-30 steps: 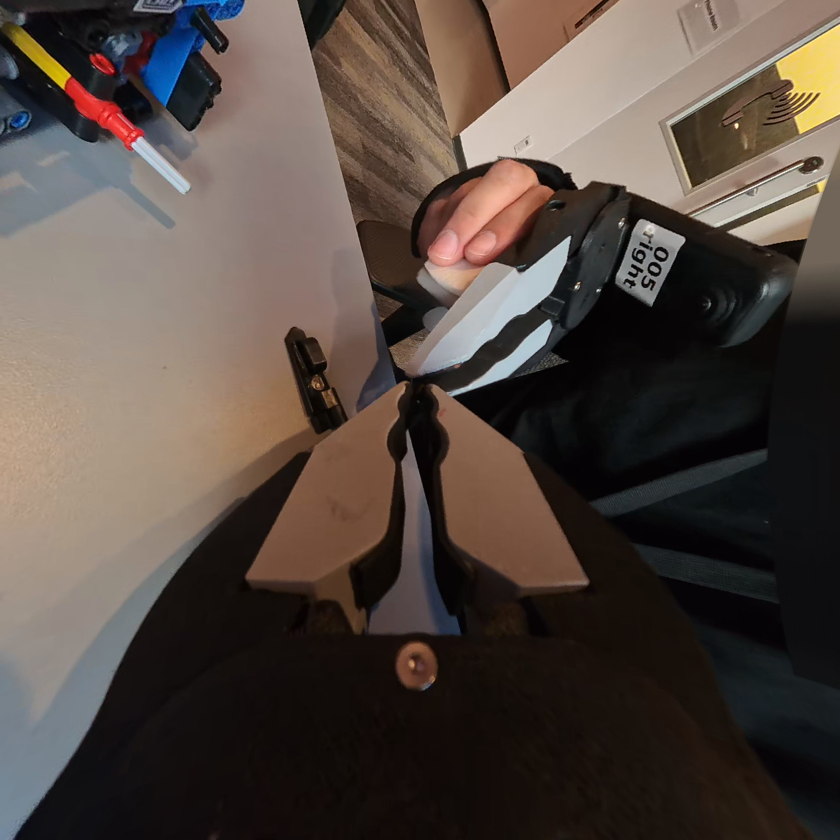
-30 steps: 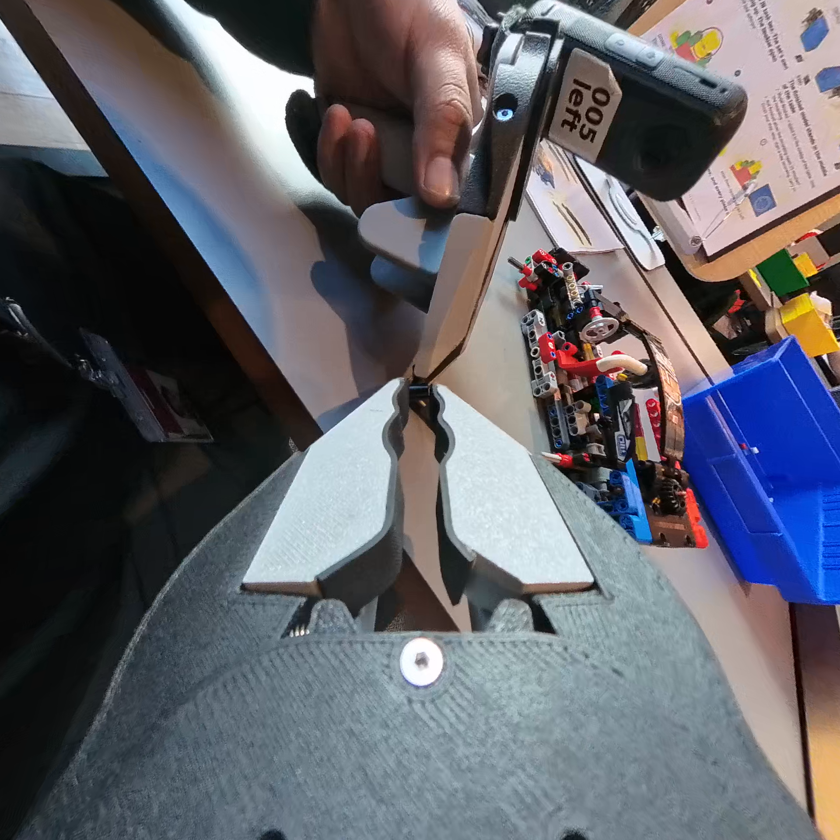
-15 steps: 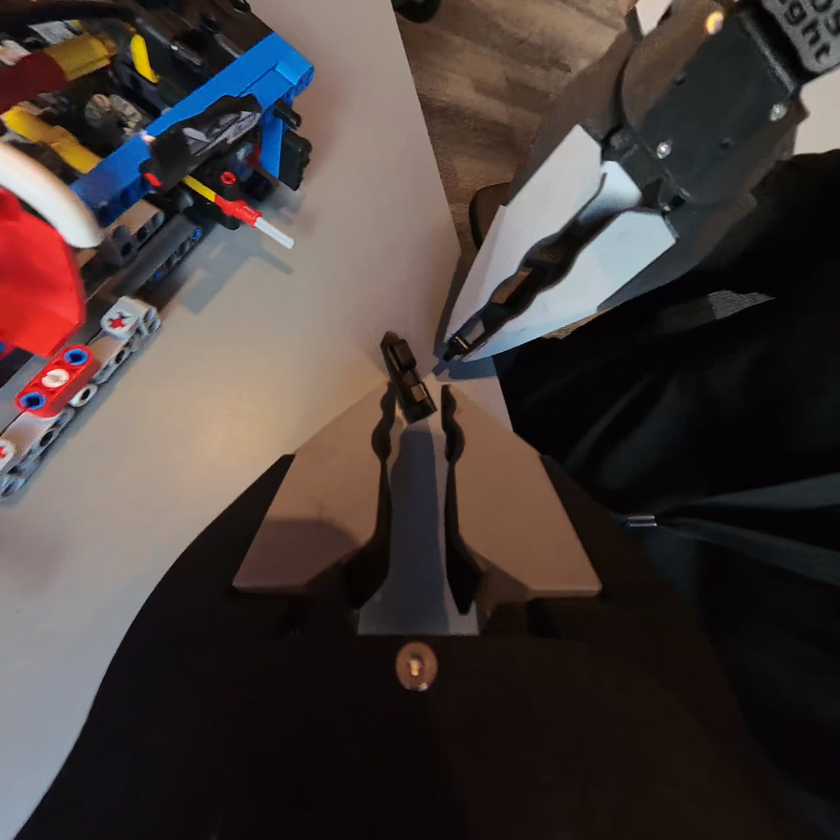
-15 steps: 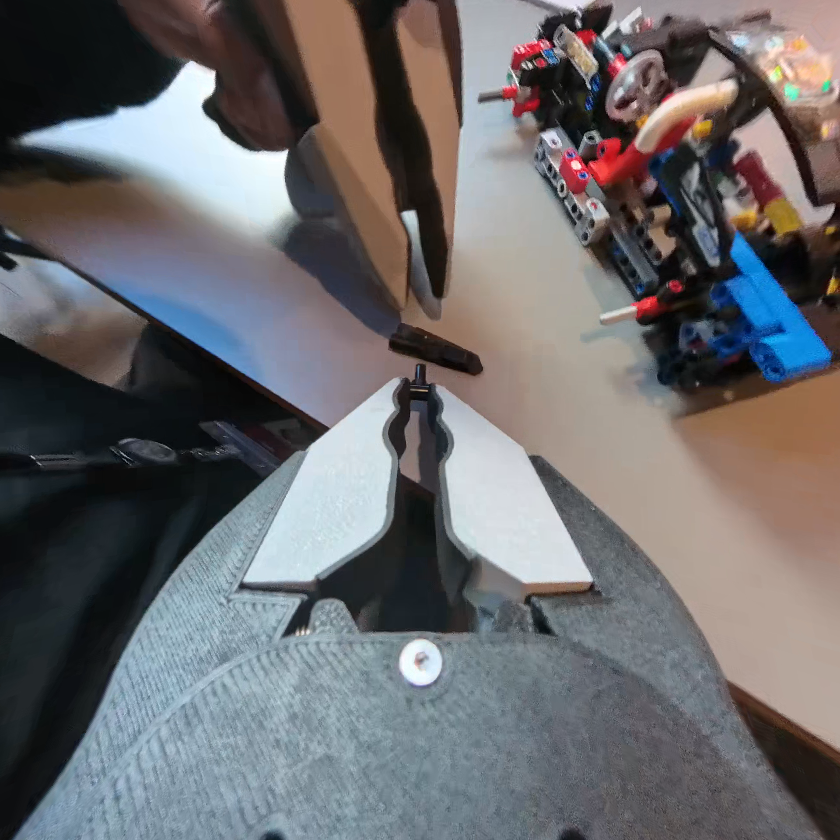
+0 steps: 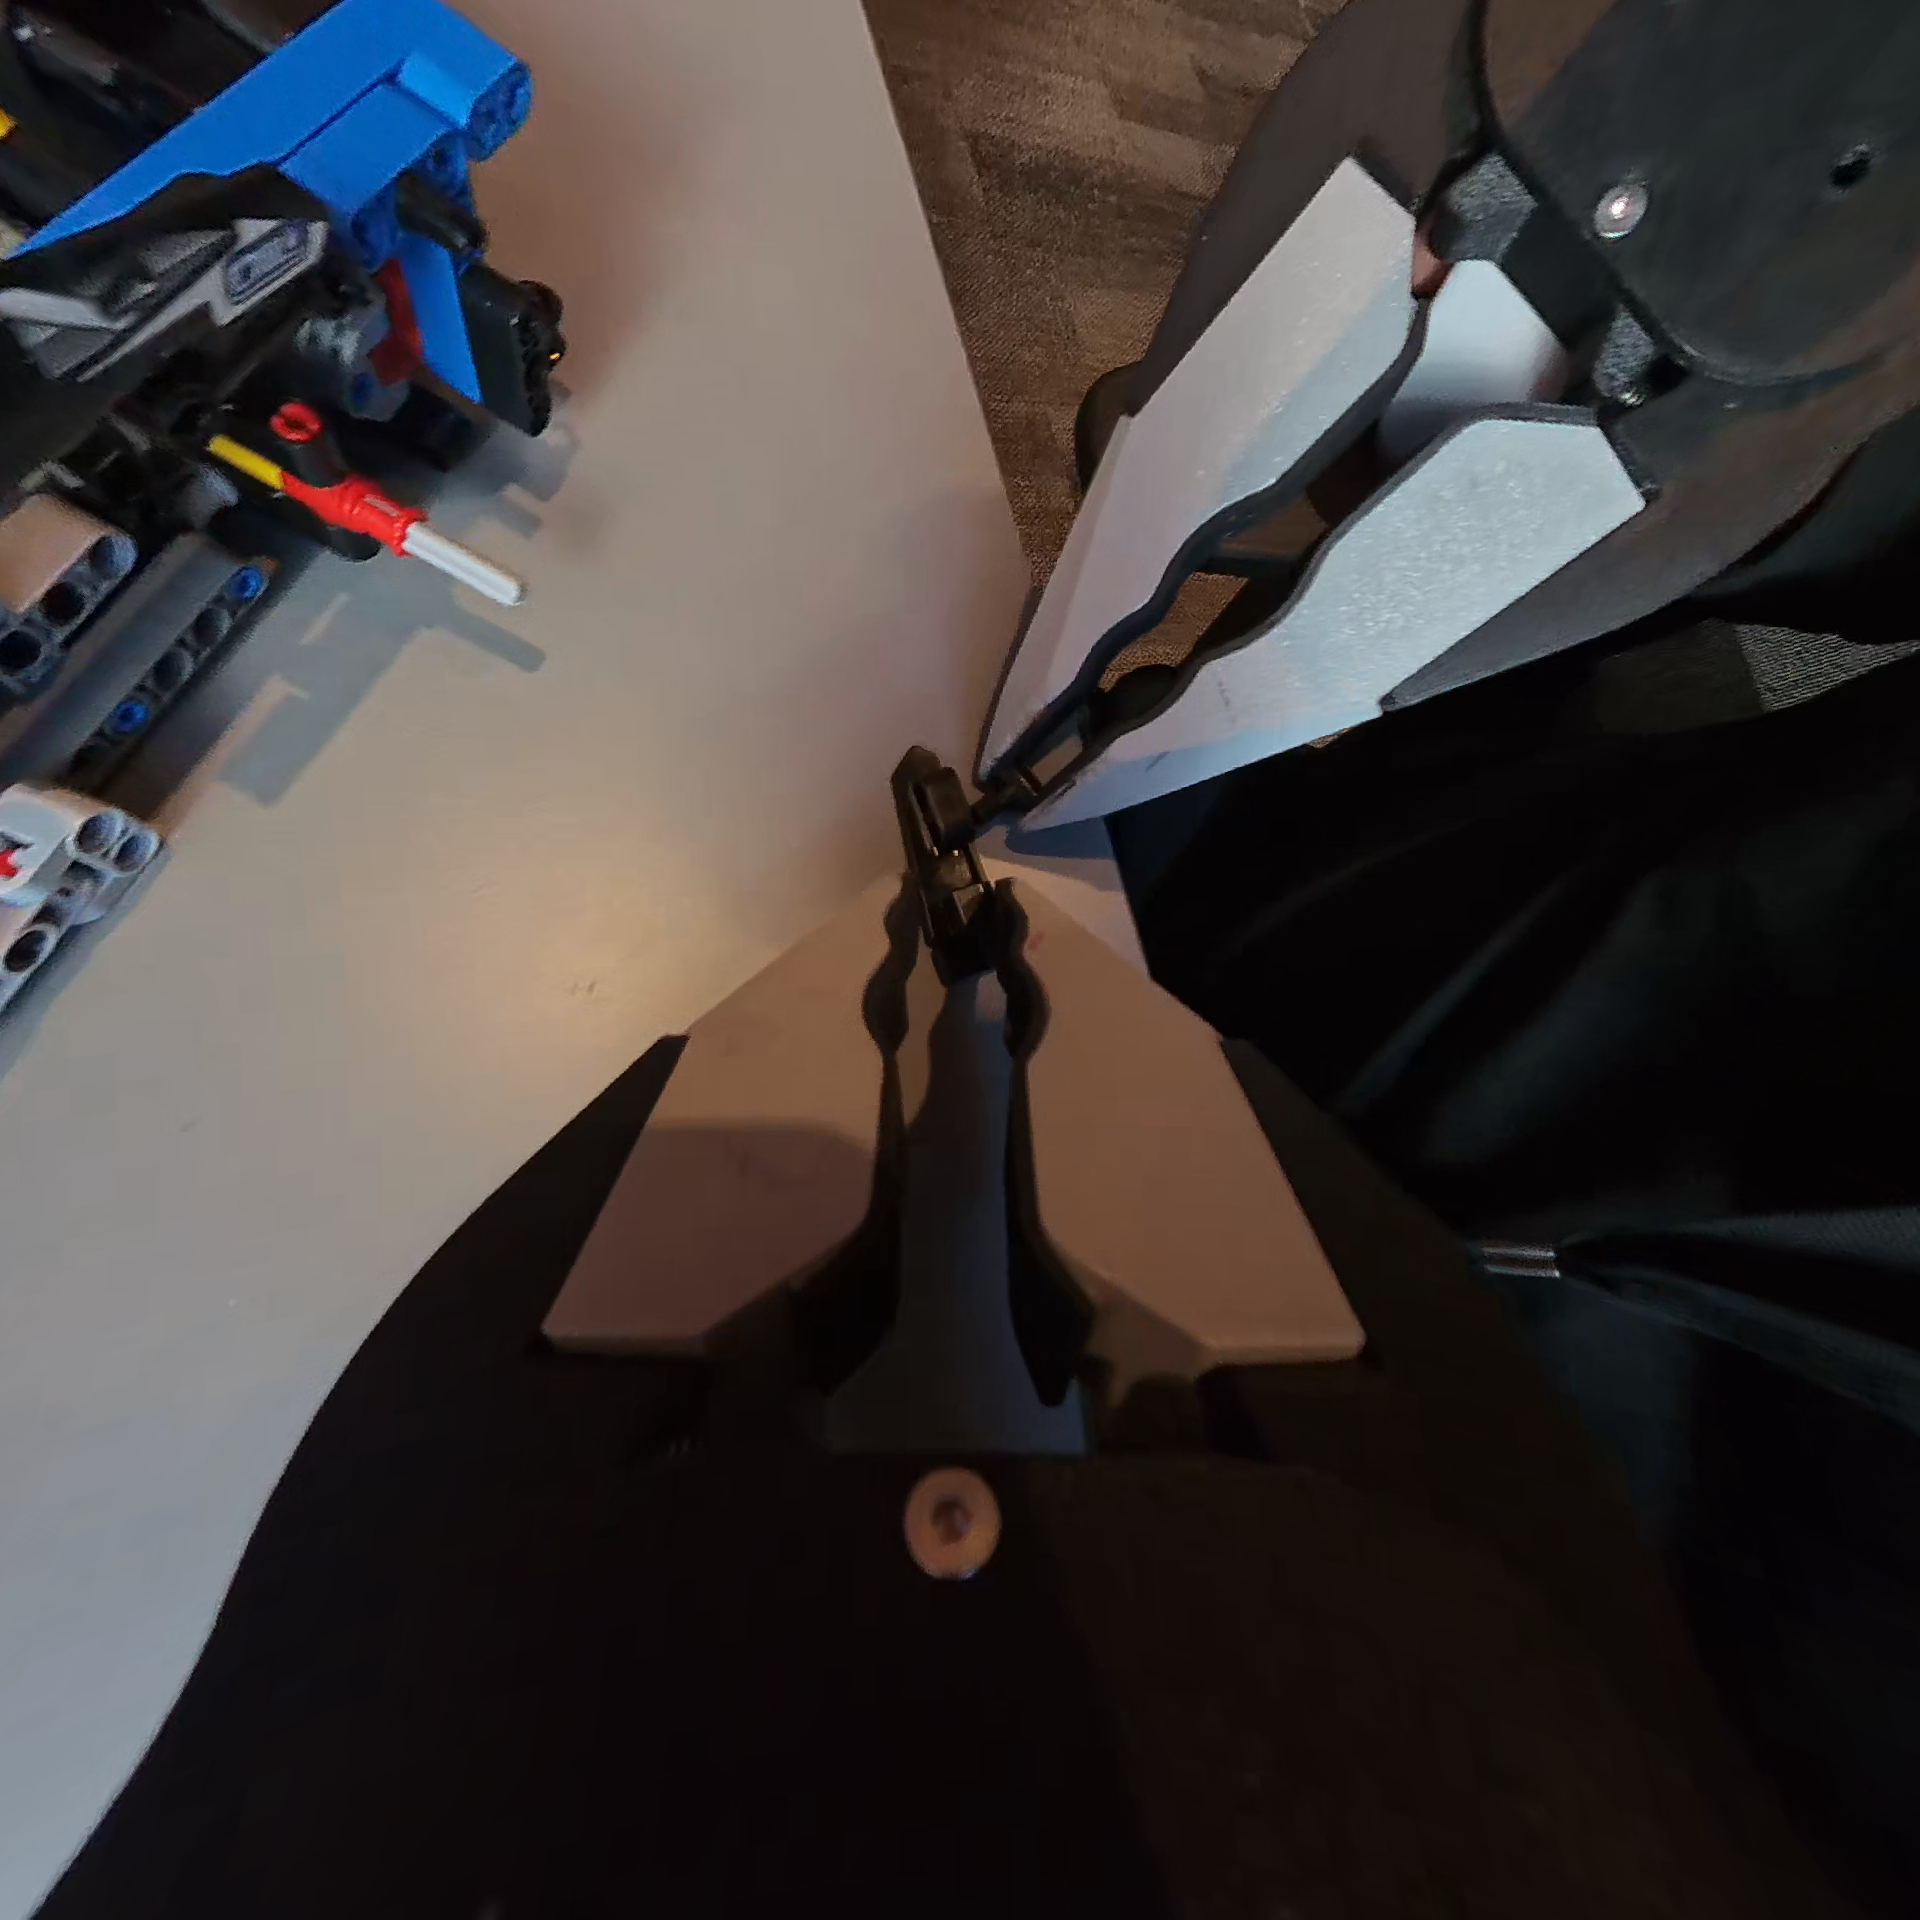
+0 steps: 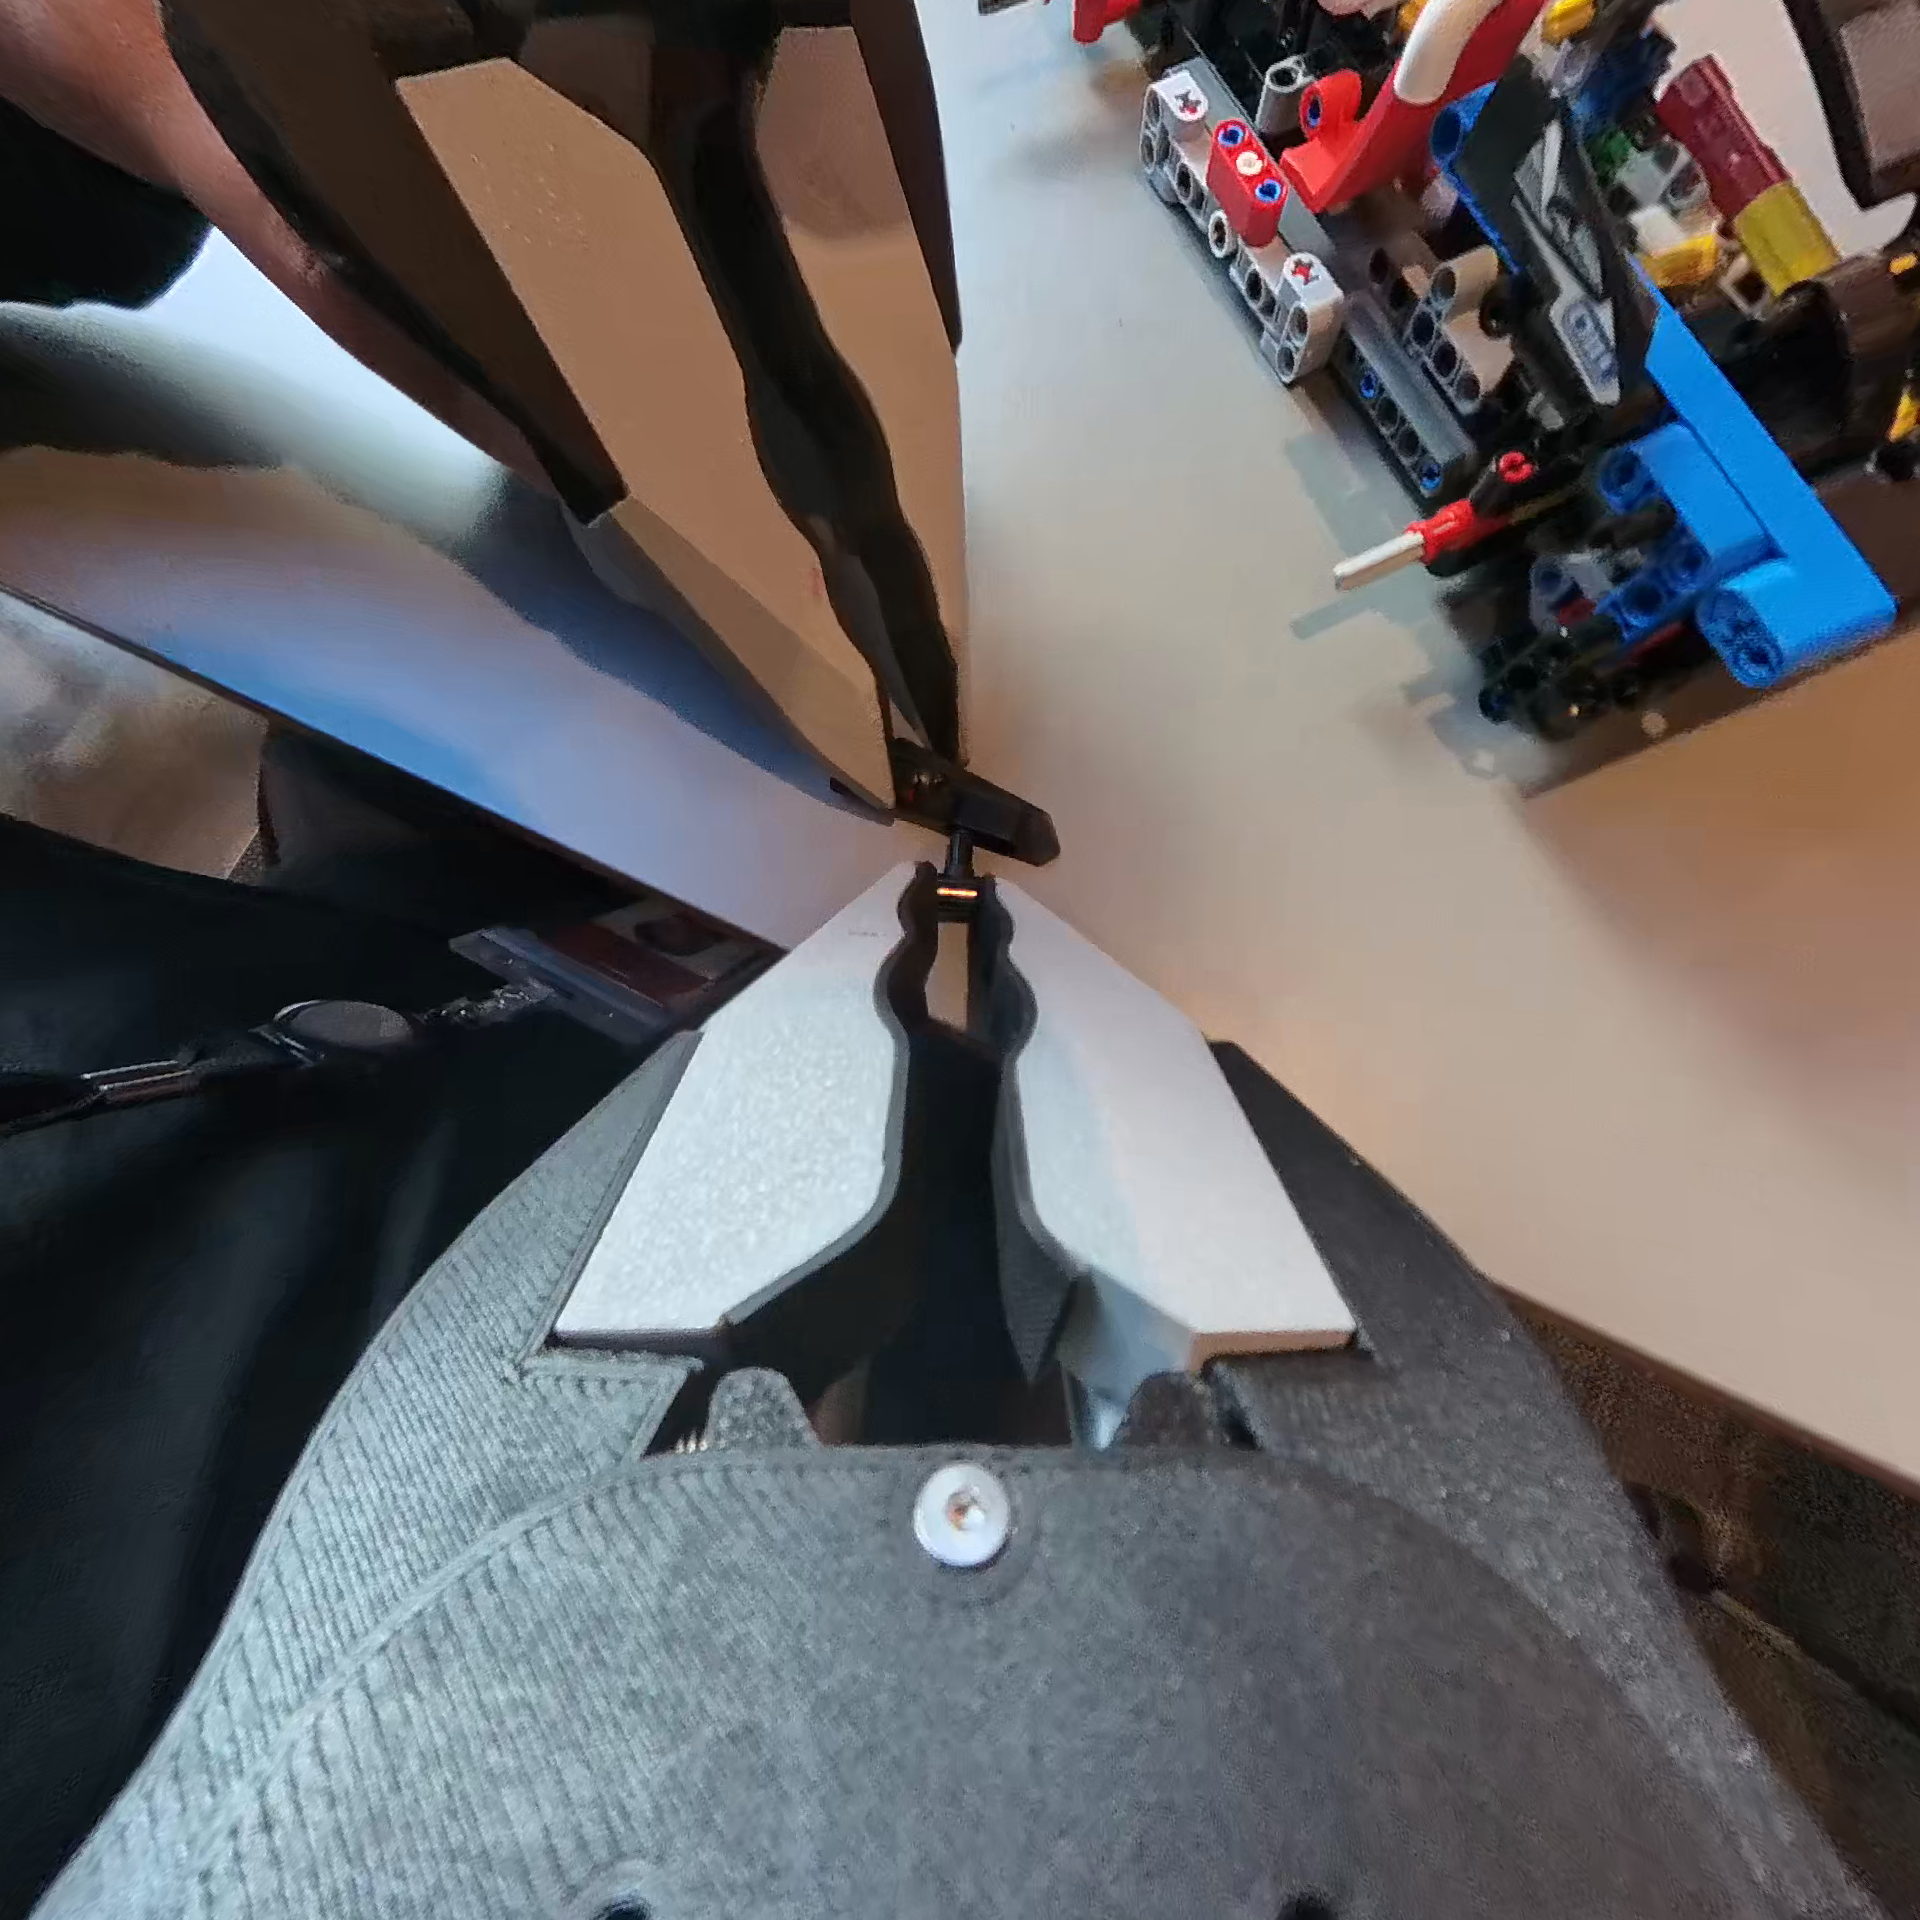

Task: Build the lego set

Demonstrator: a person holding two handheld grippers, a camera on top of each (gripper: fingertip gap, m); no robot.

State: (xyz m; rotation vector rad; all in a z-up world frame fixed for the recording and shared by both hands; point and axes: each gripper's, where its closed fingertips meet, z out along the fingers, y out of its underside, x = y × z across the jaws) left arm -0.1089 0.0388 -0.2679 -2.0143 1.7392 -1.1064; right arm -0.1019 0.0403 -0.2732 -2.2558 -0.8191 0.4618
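Left gripper (image 5: 951, 914) closed on a small black connector (image 5: 935, 831) above the table (image 5: 520, 935) edge, right gripper (image 6: 951, 883) pinching a black pin (image 6: 954, 868) against it; misalignment risks dropping either part.

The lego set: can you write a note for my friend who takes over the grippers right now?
Left gripper: fingers shut on the small black lego piece, near the table's edge.
Right gripper: fingers shut on a tiny black pin, its tip at the black piece's side.
The part-built lego model sits farther along the table, untouched by both grippers.
Done: both parts picked up and lined up.
Left: push the pin fully in, if it isn't yet, then fit the piece onto the model.
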